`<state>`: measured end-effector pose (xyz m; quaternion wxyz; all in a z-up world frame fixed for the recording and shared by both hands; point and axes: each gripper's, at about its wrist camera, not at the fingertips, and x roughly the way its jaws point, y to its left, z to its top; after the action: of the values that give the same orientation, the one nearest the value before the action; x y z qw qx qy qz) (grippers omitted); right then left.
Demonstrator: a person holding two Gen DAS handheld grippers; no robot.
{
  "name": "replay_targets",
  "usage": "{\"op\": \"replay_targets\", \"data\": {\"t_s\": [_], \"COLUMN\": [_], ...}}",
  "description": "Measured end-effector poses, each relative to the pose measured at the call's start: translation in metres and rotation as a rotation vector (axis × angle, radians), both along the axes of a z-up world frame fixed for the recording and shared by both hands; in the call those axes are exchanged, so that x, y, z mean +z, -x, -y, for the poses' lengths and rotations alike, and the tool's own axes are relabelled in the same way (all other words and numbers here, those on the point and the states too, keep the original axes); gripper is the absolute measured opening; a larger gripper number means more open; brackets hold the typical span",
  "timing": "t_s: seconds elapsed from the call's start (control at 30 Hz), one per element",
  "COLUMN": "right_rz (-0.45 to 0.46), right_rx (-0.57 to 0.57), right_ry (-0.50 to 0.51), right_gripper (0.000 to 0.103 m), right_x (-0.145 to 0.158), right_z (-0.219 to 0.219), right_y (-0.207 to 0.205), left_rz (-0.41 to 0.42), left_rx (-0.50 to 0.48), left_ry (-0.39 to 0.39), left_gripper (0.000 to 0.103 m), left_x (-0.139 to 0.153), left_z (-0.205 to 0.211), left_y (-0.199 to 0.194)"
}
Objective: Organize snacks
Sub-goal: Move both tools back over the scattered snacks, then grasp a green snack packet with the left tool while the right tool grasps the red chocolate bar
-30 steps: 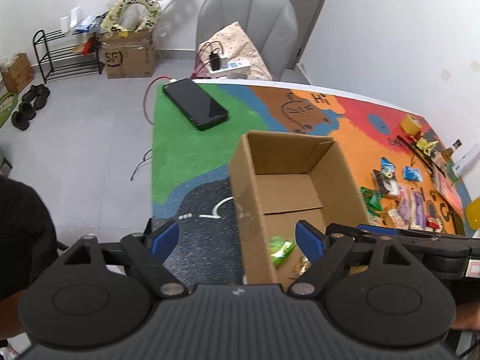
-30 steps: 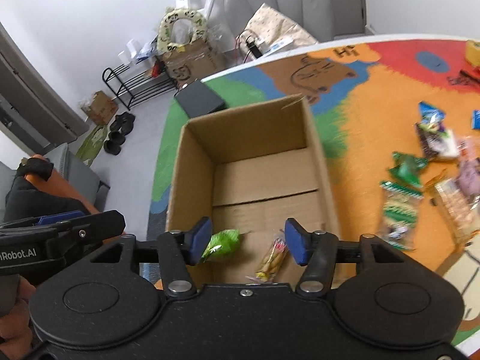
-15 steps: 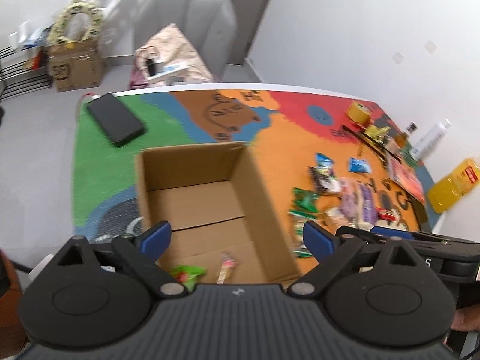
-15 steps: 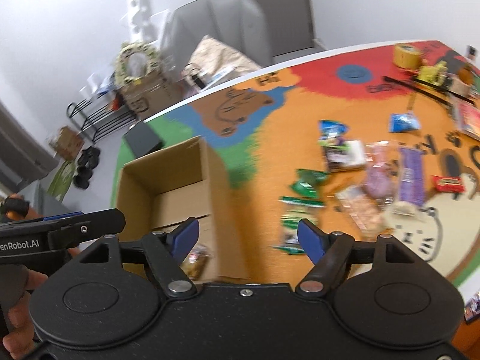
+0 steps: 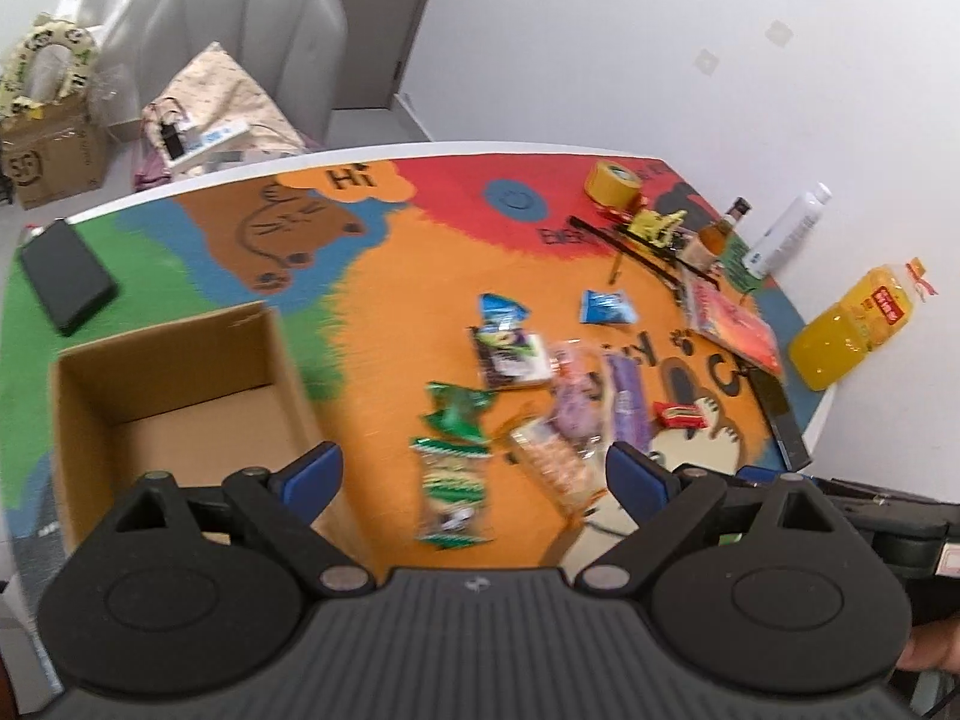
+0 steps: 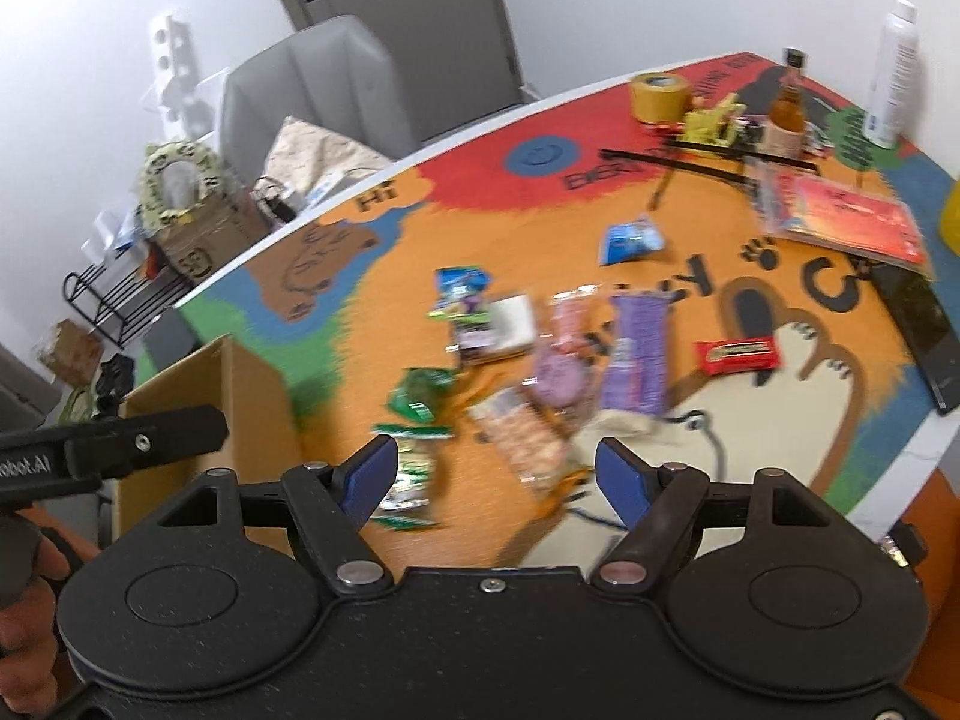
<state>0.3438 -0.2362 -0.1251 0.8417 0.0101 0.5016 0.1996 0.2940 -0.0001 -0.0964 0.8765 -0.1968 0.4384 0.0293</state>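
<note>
Grippers swung from box to snacks

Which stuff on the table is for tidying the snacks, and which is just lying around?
For the job:
cardboard box
green snack packs
blue packets
purple wrapper
red bar
biscuit pack

Just lying about:
tape roll
black phone
orange juice bottle
white spray can
small brown bottle

White walls, a grey door, a grey armchair behind.
</note>
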Motion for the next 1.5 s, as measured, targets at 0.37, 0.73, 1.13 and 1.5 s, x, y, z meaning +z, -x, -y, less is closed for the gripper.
{"op": "replay_targets", "data": {"t_s": [0.37, 0.73, 1.13, 1.5], "right_rz": [-0.046, -0.063, -0.077, -0.087], "right_rx": [-0.056, -0.147, -0.087, -0.032], "right_ry": [0.017, 0.022, 0.101, 0.180], "right_gripper": [0.074, 0.072, 0.074, 0.081], "right_x": [-0.024, -0.059, -0.099, -0.127], "right_z": [0.051, 0.088, 0.085, 0.072], "right_y": [-0.051, -0.100, -0.138, -0.152], "left_rz": [-0.053, -0.153, -0.281, -0.370], "left_rx": [-0.006, -0.008, 0.033, 0.042], "left_ry": [-0.002, -0.025, -0.058, -0.063], "left_gripper": [0.091, 0.084, 0.068, 0.033], "left_x": [-0.022, -0.067, -0.119, -0.146], "left_z": [0.034, 0.041, 0.034, 0.030], "left_y": [-0.061, -0.107, -0.141, -0.151]}}
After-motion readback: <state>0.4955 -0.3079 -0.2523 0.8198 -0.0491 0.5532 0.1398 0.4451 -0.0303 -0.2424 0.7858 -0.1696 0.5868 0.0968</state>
